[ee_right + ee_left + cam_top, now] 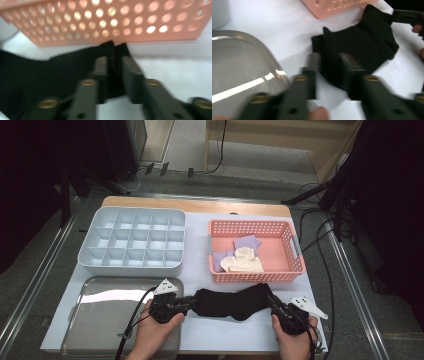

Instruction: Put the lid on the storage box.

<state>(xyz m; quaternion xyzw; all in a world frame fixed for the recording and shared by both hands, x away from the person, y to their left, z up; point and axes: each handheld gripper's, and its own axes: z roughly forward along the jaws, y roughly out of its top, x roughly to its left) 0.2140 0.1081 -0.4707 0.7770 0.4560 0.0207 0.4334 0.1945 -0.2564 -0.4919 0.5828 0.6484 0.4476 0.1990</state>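
A black sock [230, 302] lies stretched across the white mat [225, 335], in front of the pink basket. My left gripper [192, 302] has the sock's left end between its jaws. In the left gripper view the dark fabric [367, 40] fills the gap between the two jaws of that gripper [329, 62]. My right gripper [272, 300] holds the sock's right end. In the right gripper view a bunched fold of the sock [37, 75] sits pinched in that gripper [114, 62], just short of the basket wall.
A pink perforated basket [255, 277] behind the sock holds purple and cream socks [242, 260]. A grey tray with several compartments [85, 255] stands at the back left. A shiny metal tray [100, 320] lies at the front left, beside my left hand.
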